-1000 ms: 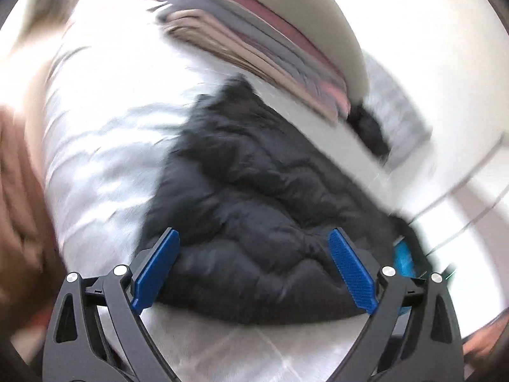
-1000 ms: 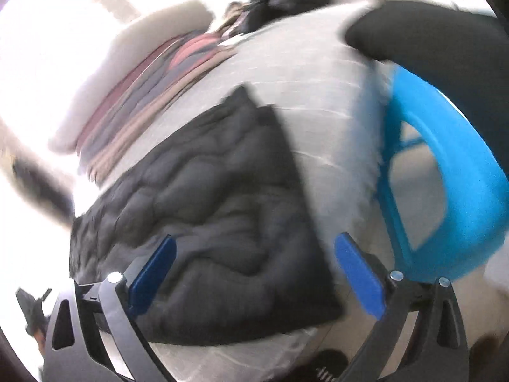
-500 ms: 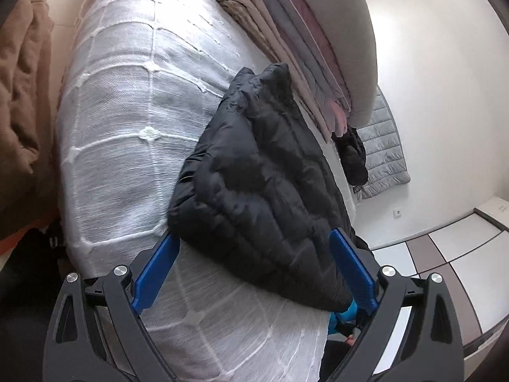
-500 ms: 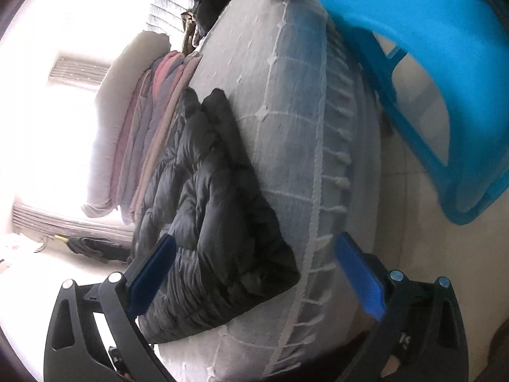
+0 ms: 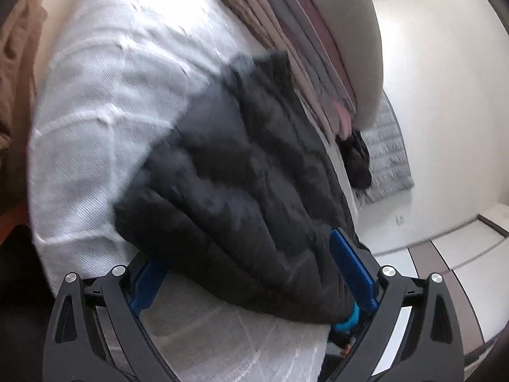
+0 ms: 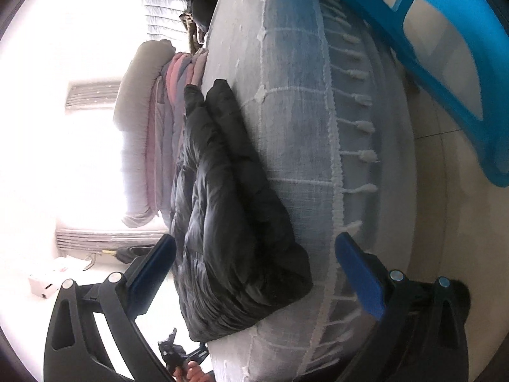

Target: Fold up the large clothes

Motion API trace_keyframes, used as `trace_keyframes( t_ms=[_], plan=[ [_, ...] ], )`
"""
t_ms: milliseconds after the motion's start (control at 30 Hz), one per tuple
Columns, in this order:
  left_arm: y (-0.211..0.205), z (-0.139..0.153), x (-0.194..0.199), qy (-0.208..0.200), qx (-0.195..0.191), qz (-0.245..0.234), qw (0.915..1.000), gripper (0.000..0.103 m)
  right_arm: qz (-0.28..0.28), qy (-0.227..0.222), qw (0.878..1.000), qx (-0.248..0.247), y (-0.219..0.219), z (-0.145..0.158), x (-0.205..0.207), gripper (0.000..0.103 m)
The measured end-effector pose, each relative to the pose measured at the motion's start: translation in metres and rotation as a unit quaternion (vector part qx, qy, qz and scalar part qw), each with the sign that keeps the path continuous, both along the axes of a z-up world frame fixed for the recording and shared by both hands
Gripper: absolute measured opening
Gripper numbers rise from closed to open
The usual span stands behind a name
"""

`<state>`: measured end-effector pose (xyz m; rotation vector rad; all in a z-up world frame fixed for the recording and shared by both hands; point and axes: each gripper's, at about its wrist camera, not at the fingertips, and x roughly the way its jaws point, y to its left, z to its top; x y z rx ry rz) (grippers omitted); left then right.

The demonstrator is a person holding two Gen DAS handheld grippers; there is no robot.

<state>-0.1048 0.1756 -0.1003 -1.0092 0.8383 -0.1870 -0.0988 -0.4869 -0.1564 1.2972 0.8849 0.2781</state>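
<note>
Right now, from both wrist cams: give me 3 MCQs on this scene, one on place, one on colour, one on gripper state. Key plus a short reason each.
1. Where does the black quilted puffer jacket lie?
A. On the white tufted bedspread, beside the stack of folded clothes
B. On the floor
C. Draped over the blue plastic stool

2. What colour are the fingertip pads of both grippers?
A. Red
B. Blue
C. Yellow

3. What is the state of the left gripper?
A. Shut on the jacket
B. Shut on nothing
C. Open, fingers either side of the jacket's near edge

Key:
1 A: the jacket rests folded on the bedspread, with the folded stack along its far side.
2 B: blue pads show on the fingers in both wrist views.
3 C: the jaws stand wide apart with the jacket's edge between them; the right gripper is open too.
</note>
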Motion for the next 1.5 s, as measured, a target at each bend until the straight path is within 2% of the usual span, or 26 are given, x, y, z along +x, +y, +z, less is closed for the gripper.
trace_keyframes(
  t_ms=[100,167,200,233,267,300,333,367,433,467,533,600,700,733,800,867,933,1000,1067,1167,1233,1267,1333,1367,1433,1500],
  plan=[
    [-0.009,0.007,0.006,-0.004,0.043,-0.001,0.9991,0.091,0.006,-0.001,1.000,0.000,0.001,-0.003,0.006,0.096],
    [-0.006,0.006,0.010,0.002,0.047,0.019,0.9987,0.091,0.007,-0.014,1.000,-0.004,0.001,-0.003,0.010,0.096],
    [-0.005,0.005,0.014,0.006,0.047,0.029,0.9984,0.091,0.008,-0.029,0.999,-0.010,0.002,0.001,0.012,0.091],
    [-0.005,0.004,0.016,0.007,0.047,0.033,0.9983,0.091,0.014,-0.045,0.999,-0.017,0.004,0.006,0.014,0.070],
    [-0.006,0.004,0.019,0.008,0.053,0.033,0.9980,0.088,0.022,-0.051,0.998,-0.023,0.007,0.011,0.016,0.056],
    [-0.010,0.005,0.023,0.008,0.064,0.029,0.9975,0.081,0.028,-0.045,0.998,-0.036,0.009,0.013,0.018,0.044],
    [-0.015,0.007,0.028,0.012,0.082,0.015,0.9965,0.064,0.031,-0.040,0.998,-0.044,0.010,0.014,0.019,0.034],
    [-0.018,0.007,0.033,0.016,0.093,0.004,0.9955,0.045,0.035,-0.041,0.998,-0.043,0.010,0.015,0.020,0.030],
    [-0.020,0.013,0.040,0.007,0.108,-0.014,0.9940,0.026,0.039,-0.038,0.998,-0.044,0.010,0.017,0.021,0.027],
    [-0.020,0.021,0.042,-0.002,0.120,-0.015,0.9926,0.021,0.040,-0.039,0.998,-0.039,0.011,0.019,0.020,0.026],
    [-0.015,0.042,0.046,-0.022,0.147,-0.011,0.9889,0.017,0.049,-0.048,0.997,-0.024,0.017,0.028,0.017,0.024],
    [-0.004,0.064,0.050,-0.042,0.164,0.006,0.9855,0.016,0.078,-0.064,0.995,-0.022,0.030,0.042,0.012,0.024],
    [0.017,0.074,0.053,-0.039,0.157,0.035,0.9862,0.016,0.132,-0.060,0.989,-0.038,0.056,0.050,0.002,0.024],
    [0.024,0.069,0.055,-0.026,0.152,0.036,0.9873,0.017,0.153,-0.045,0.986,-0.053,0.064,0.047,0.001,0.034],
    [0.032,0.044,0.062,0.032,0.128,0.026,0.9910,0.025,0.154,-0.013,0.982,-0.105,0.065,0.041,0.000,0.054],
    [0.033,0.026,0.062,0.064,0.107,0.020,0.9920,0.043,0.117,0.000,0.981,-0.157,0.055,0.045,0.000,0.058],
    [0.031,0.022,0.061,0.064,0.106,0.018,0.9921,0.052,0.074,-0.030,0.974,-0.211,0.050,0.072,0.003,0.061],
    [0.027,0.021,0.065,0.060,0.111,0.012,0.9919,0.061,0.075,-0.084,0.963,-0.246,0.064,0.105,0.015,0.068],
    [0.024,0.017,0.068,0.064,0.110,0.015,0.9918,0.070,0.103,-0.121,0.947,-0.279,0.092,0.134,0.036,0.074],
    [0.013,0.015,0.081,0.066,0.115,0.019,0.9910,0.076,0.163,-0.154,0.919,-0.325,0.149,0.159,0.083,0.076],
    [0.008,0.015,0.082,0.064,0.120,0.020,0.9904,0.077,0.200,-0.155,0.901,-0.352,0.190,0.158,0.122,0.076],
    [0.009,0.015,0.083,0.064,0.123,0.019,0.9902,0.077,0.212,-0.148,0.896,-0.360,0.202,0.151,0.135,0.076],
    [0.012,0.014,0.084,0.062,0.121,0.017,0.9905,0.077,0.221,-0.099,0.883,-0.403,0.222,0.125,0.168,0.076],
    [0.016,0.012,0.082,0.062,0.122,0.014,0.9904,0.072,0.218,-0.066,0.883,-0.409,0.224,0.106,0.179,0.076],
    [0.014,0.011,0.090,0.061,0.120,0.002,0.9909,0.064,0.208,-0.032,0.898,-0.387,0.212,0.081,0.193,0.076],
    [0.018,0.009,0.089,0.068,0.123,-0.007,0.9900,0.062,0.195,-0.024,0.900,-0.389,0.214,0.087,0.187,0.076]
  ],
)
